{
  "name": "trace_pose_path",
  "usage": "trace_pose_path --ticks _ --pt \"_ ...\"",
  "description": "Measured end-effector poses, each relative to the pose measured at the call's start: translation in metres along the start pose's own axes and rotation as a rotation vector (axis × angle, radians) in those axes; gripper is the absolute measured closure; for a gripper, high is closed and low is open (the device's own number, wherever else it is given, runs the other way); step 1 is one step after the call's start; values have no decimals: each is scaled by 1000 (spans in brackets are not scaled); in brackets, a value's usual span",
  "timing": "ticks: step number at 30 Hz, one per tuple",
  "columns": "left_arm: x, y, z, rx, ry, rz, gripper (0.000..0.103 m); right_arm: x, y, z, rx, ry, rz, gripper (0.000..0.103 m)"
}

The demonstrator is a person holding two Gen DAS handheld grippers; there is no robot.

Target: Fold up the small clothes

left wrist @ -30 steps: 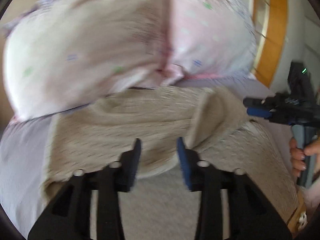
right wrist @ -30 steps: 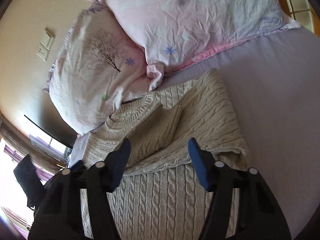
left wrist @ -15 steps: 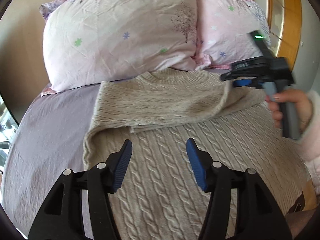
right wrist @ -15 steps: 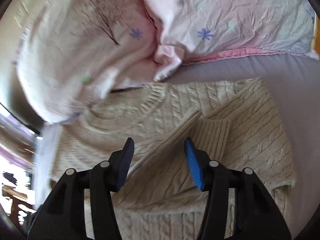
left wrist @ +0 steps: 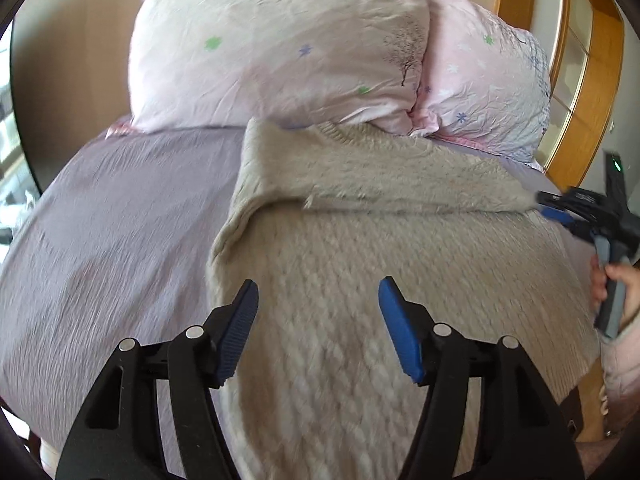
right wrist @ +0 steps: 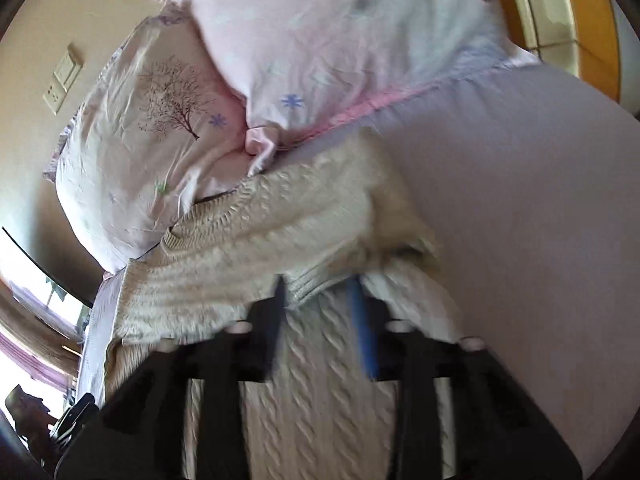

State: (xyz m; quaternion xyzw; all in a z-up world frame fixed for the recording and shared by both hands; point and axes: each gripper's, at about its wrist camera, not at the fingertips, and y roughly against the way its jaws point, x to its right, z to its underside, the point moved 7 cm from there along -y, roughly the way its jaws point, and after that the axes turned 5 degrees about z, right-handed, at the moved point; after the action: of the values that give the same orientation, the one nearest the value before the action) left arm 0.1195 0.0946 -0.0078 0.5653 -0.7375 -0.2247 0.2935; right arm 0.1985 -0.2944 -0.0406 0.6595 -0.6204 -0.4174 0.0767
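Note:
A beige cable-knit sweater (left wrist: pixel 360 248) lies on the bed, its sleeves folded across the chest. My left gripper (left wrist: pixel 318 312) is open and empty, hovering above the sweater's lower body. My right gripper (right wrist: pixel 320 300) has its fingers close together around the ribbed cuff of a sleeve (right wrist: pixel 320 280); the view is blurred. In the left wrist view the right gripper (left wrist: pixel 560 210) sits at the sweater's right edge, at the end of the folded sleeve (left wrist: pixel 400 192).
Two pink patterned pillows (left wrist: pixel 272 48) (left wrist: pixel 484 80) lie at the head of the bed, touching the sweater's collar. The lilac sheet (left wrist: pixel 100 220) spreads to the left. A wooden frame (left wrist: pixel 576 80) stands at the right.
My left gripper has drawn back and shifted left. My right gripper has moved down to the sleeve cuff and narrowed its fingers around it.

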Motion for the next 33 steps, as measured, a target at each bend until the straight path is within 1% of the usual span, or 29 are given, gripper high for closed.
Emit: trace_pose_path --ticks 1,2,4,5,7,8,10,12,13,14,15,17,18,19,20,21,22,23,25,26,27,29,31,32,33 --pt "-5 5 6 -4 6 1 32 9 10 4 9 5 -2 38" --pt "-8 9 9 -6 9 0 31 20 21 11 1 17 -2 38" --pt "-19 18 20 -16 29 5 30 31 31 24 -40 23 -5 38" --pt "-22 20 23 -19 37 10 30 40 32 33 -81 18 -11 38" --pt "-29 25 33 -33 63 28 30 52 33 47 -147 -3 -41 45" --pt "-30 25 36 -39 71 36 30 53 35 52 -162 -4 -56 48" --pt "-31 26 47 -60 91 64 30 51 44 62 -166 17 -77 52" --pt "-29 26 57 -84 116 107 31 47 49 75 -206 25 -135 61" --pt "-27 26 63 -91 129 127 31 44 52 82 -218 31 -173 61" --pt "-25 29 65 -75 128 131 32 40 54 92 -250 35 -222 68" --pt "-22 32 70 -73 126 146 34 36 56 99 -278 32 -264 78" --pt "-16 38 76 -73 128 169 40 32 61 115 -301 38 -343 83" --pt "-14 41 80 -77 130 179 44 32 64 120 -310 44 -361 89" --pt "-12 43 84 -80 131 180 49 32 68 123 -313 47 -382 90" --pt "-11 46 86 -84 133 177 51 29 71 126 -319 46 -406 90" --pt "-10 49 90 -89 140 172 56 27 74 130 -326 48 -427 90" --pt "-11 51 92 -94 151 171 62 25 76 131 -327 54 -434 91" --pt "-11 53 93 -98 161 172 64 23 77 132 -326 64 -441 92" --pt "-14 56 97 -104 185 158 78 19 81 130 -308 76 -451 94" --pt "-14 56 98 -107 186 148 83 16 83 126 -288 77 -465 94" --pt "-14 56 99 -113 178 132 92 15 85 121 -272 73 -479 95" --pt "-11 54 97 -117 165 131 94 12 93 103 -211 56 -527 96" --pt "-9 53 86 -101 164 147 95 8 102 86 -149 43 -554 96" --pt "-9 54 77 -84 164 158 95 6 107 70 -106 26 -576 96" --pt "-12 56 59 -50 162 157 95 6 109 59 -81 12 -589 96"
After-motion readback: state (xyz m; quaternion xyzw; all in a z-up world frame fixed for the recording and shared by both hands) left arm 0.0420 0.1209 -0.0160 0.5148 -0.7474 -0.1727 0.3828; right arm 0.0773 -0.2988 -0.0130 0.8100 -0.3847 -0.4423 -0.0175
